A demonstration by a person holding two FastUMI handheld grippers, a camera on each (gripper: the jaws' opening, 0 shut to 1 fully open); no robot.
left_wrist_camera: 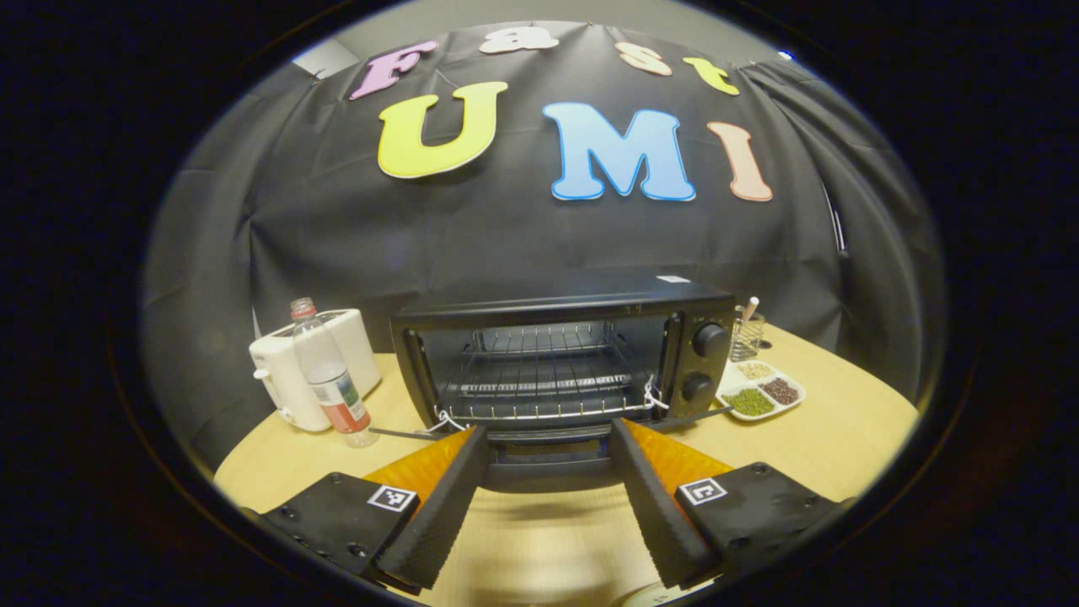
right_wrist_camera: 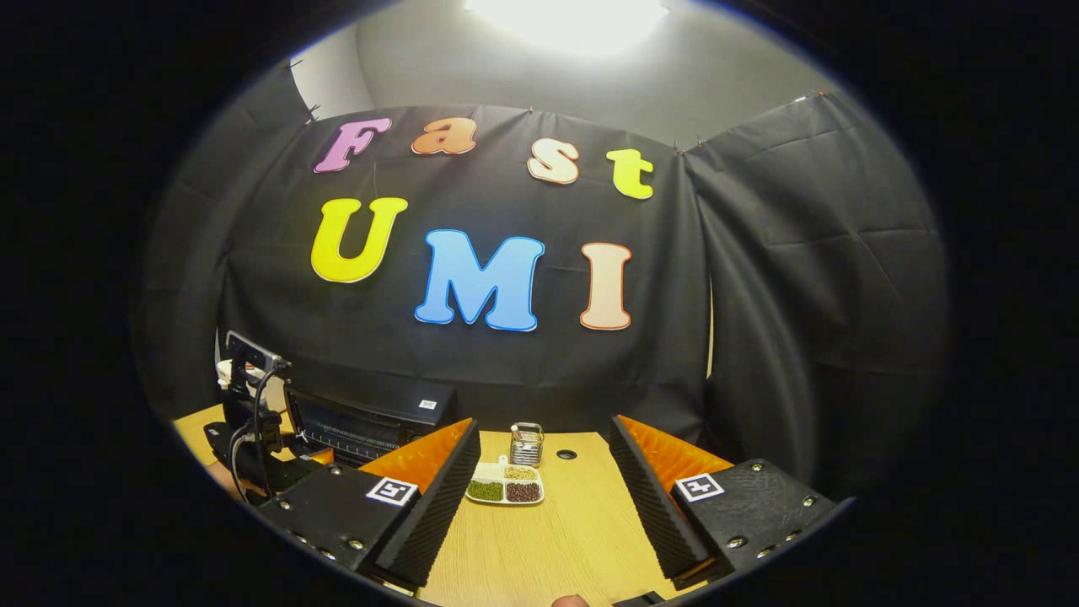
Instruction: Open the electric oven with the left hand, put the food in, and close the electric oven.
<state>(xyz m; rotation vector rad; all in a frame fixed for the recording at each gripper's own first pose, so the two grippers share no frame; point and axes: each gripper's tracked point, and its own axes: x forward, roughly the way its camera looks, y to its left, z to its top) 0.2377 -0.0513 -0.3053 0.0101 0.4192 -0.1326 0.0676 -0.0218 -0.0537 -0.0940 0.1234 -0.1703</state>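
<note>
In the left gripper view, the left gripper (left_wrist_camera: 548,497) has two long wedge-shaped jaws with ribbed, saw-toothed inner faces and smooth sloping outer panels. Each jaw is fixed to a flat matte black mounting block with rounded corners, studded with small round screw heads. On each block sits a small white square fiducial marker with a black pattern (left_wrist_camera: 393,497).

In the right gripper view, the right gripper (right_wrist_camera: 544,506) is built the same way: ribbed jaw faces, black screw-studded blocks, one white square tag per side. Farther off at the left edge, the other gripper's black body carries a top-mounted camera unit with black cables looping down it.
</note>
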